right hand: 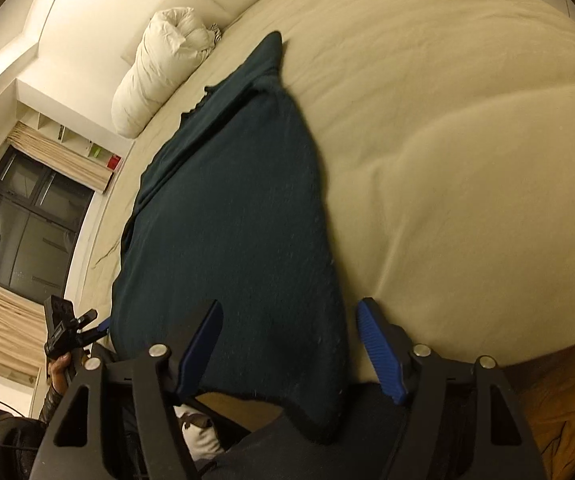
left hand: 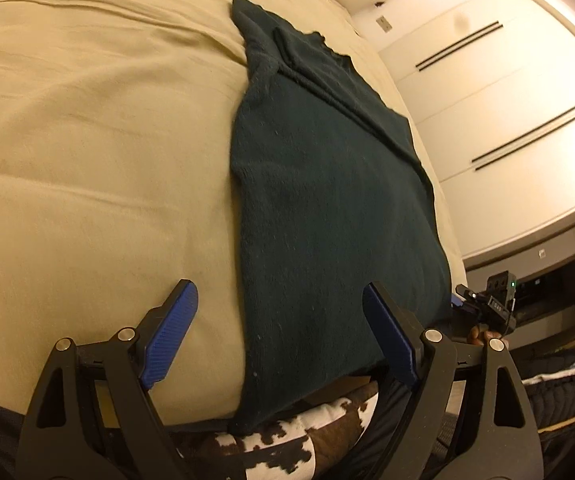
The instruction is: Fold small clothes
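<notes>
A dark green knit garment (left hand: 327, 184) lies flat on the beige bed, folded into a long panel; its near hem hangs over the bed's front edge. It also shows in the right wrist view (right hand: 227, 220). My left gripper (left hand: 279, 300) is open and empty, its blue pads straddling the garment's near left edge just above the cloth. My right gripper (right hand: 291, 316) is open and empty above the garment's near right corner. The right gripper also appears at the garment's far side in the left wrist view (left hand: 463, 300), and the left gripper in the right wrist view (right hand: 95, 328).
The beige bed sheet (left hand: 87, 140) spreads wide to the left and, in the right wrist view (right hand: 447, 140), to the right. A white pillow (right hand: 159, 68) lies at the bed's head. A brown-and-white patterned cloth (left hand: 287, 440) sits below the bed's front edge. A dark window (right hand: 23, 216) is in the wall.
</notes>
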`<state>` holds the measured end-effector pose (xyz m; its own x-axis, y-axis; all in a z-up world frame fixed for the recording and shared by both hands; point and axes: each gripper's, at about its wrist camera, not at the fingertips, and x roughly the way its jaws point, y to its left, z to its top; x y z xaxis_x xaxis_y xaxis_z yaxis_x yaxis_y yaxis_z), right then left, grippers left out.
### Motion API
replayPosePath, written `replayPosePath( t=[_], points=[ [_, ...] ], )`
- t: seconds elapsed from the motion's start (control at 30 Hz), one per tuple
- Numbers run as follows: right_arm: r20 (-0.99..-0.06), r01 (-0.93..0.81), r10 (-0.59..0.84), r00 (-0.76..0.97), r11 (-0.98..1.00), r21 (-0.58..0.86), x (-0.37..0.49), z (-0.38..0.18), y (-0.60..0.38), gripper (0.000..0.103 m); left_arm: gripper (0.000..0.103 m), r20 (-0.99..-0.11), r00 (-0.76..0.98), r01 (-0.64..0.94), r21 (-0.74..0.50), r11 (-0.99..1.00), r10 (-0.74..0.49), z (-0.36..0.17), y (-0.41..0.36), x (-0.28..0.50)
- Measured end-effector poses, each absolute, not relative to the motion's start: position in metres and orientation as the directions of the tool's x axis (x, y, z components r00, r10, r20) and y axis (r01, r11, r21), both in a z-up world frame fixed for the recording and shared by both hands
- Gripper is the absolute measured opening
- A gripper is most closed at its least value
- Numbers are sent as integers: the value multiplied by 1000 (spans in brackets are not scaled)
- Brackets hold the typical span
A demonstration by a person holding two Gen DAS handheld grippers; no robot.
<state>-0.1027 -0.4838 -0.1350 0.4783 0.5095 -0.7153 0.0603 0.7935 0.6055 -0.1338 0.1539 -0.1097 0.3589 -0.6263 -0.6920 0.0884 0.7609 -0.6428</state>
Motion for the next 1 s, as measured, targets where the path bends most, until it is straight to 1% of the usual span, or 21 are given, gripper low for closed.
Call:
replayPosePath(
  t=[0.17, 0.23, 0.3, 0.4, 0.43, 0.47, 0.57, 0.6, 0.63, 0.67, 0.77, 0.83, 0.87, 1.0],
  points=[
    [-707, 49, 549, 446, 774, 631, -109, -142, -475, 65, 81, -707, 302, 107, -642, 759, -640, -114, 141, -140],
    [-707, 48, 555, 438, 771, 635, -109, -142, -471, 61, 80, -704, 288, 109, -649, 753, -649, -116, 137, -143],
    [-703, 48, 564, 433, 765, 642, -111, -144, -469, 60, 74, -700, 273, 104, -661, 743, -660, -119, 134, -144],
    [-705, 43, 571, 420, 764, 644, -111, -146, -464, 56, 51, -698, 258, 89, -671, 736, -667, -123, 132, -146],
    [-707, 40, 569, 419, 766, 641, -111, -145, -463, 55, 37, -703, 254, 83, -669, 739, -665, -124, 131, -144],
    [-707, 40, 570, 419, 766, 641, -112, -145, -462, 54, 31, -713, 247, 74, -662, 746, -657, -127, 131, -144],
    [-712, 38, 568, 413, 770, 637, -113, -146, -463, 42, 28, -713, 241, 73, -663, 745, -658, -129, 127, -143],
    [-715, 37, 566, 410, 773, 634, -114, -146, -463, 36, 28, -715, 238, 76, -661, 747, -657, -129, 126, -142],
    [-719, 35, 564, 407, 777, 629, -115, -146, -462, 30, 24, -717, 232, 78, -660, 748, -657, -130, 124, -142],
    [-722, 32, 561, 405, 781, 624, -115, -146, -462, 29, 21, -717, 228, 81, -660, 747, -659, -130, 122, -142],
    [-721, 26, 560, 408, 782, 623, -118, -144, -461, 24, 17, -713, 219, 83, -666, 741, -666, -131, 119, -142],
    [-719, 11, 562, 409, 784, 620, -119, -142, -458, 16, 14, -707, 218, 82, -673, 735, -672, -131, 118, -141],
    [-718, 1, 563, 409, 787, 617, -120, -140, -457, 14, 12, -706, 220, 84, -673, 734, -673, -131, 117, -141],
    [-705, -70, 571, 421, 795, 602, -122, -127, -444, 10, 9, -675, 241, 91, -699, 709, -697, -125, 115, -141]
  ],
)
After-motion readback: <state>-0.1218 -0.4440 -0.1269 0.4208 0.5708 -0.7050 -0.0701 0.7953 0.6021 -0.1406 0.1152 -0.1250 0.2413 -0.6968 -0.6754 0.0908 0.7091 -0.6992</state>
